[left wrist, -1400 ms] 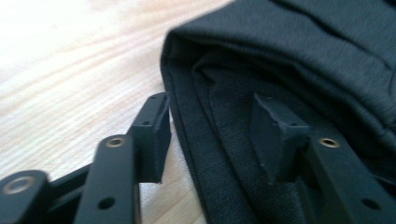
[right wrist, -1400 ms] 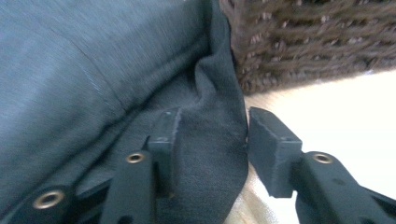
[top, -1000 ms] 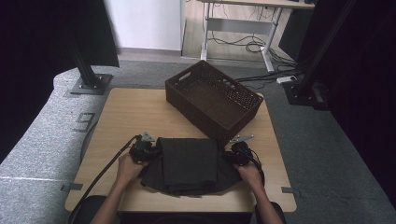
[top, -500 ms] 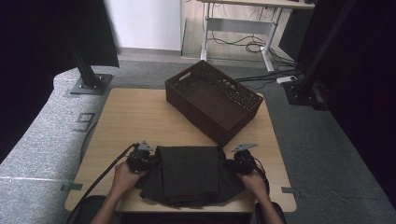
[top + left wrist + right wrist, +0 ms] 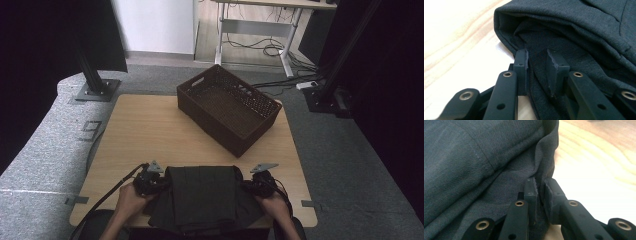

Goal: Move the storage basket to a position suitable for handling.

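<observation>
Dark grey woven cloth, a folded garment (image 5: 202,200), lies at the near edge of the surface (image 5: 140,130), centred between my hands.

High view: my left gripper (image 5: 150,182) bites the garment's left side, my right gripper (image 5: 261,184) its right side. Part of the cloth hangs past the near edge. A brown slotted basket (image 5: 227,107) stands at the far right of the surface, turned at an angle, well apart from the garment. Bare wood runs across the whole middle and the far left corner; plenty of room to carry the bundle forward.

Left gripper view: left gripper (image 5: 537,62) clenched on a lower layer of cloth; a thick folded hem bulges above the pads (image 5: 521,62). The top layers are not in the bite.

Right gripper view: right gripper (image 5: 539,188) clamped on a thin pinch of fabric at the garment's edge, pale wood just beside it.

Risks, as I judge them: only some layers are caught on either side, so a lift could let the fold fall open and sag in the middle. The overhanging part may drag on the near edge. Going for the basket, its near rim could snag a drooping hem.
</observation>
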`<state>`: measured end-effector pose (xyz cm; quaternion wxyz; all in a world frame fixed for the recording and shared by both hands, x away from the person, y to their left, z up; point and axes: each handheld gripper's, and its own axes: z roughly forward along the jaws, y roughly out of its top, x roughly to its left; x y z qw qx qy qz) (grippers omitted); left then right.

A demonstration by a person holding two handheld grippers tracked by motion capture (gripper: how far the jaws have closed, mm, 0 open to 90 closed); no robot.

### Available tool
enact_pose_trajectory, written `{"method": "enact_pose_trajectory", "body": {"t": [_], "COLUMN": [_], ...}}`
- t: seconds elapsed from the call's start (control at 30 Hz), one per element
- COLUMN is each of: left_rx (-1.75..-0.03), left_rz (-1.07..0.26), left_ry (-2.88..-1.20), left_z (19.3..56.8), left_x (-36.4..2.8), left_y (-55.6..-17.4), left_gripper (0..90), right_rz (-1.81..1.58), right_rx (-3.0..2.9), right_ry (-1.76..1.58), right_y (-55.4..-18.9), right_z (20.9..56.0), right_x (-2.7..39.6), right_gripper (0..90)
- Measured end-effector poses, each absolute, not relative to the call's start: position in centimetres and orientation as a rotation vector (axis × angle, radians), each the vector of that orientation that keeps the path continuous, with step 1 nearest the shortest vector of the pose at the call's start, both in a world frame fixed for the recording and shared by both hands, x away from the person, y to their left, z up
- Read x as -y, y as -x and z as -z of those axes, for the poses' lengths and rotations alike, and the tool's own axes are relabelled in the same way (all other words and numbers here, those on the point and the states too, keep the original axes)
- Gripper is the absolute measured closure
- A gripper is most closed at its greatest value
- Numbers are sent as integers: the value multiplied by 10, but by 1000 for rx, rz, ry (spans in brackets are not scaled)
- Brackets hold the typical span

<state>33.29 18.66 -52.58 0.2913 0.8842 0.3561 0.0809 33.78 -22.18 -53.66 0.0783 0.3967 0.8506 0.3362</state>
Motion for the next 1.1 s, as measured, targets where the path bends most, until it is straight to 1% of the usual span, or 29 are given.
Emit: {"method": "enact_pose_trajectory", "body": {"t": [0.33,0.6,0.77,0.8,0.9,1.1], "left_rx": [-933,-902,-889,-882,-870,-870], "left_rz": [-174,-162,-155,-152,-162,-187], "left_ry": [-2352,-2386,-2385,-2386,-2392,-2391], "left_z": [526,525,525,525,524,521], "left_x": [-190,-188,-189,-189,-191,-194], "left_y": [-314,-302,-301,-302,-303,-305], "left_gripper": [709,703,697,688,620,494], "right_rz": [-981,-971,-988,-990,-983,-986], "right_rx": [-2579,-2601,-2601,-2603,-2603,-2581], "right_ry": [-1166,-1154,-1163,-1164,-1169,-1182], "right_y": [-317,-304,-300,-301,-302,-304], "right_z": [535,534,534,534,534,532], "right_x": [221,223,225,225,225,229], "right_gripper": [782,767,766,762,735,595]}}
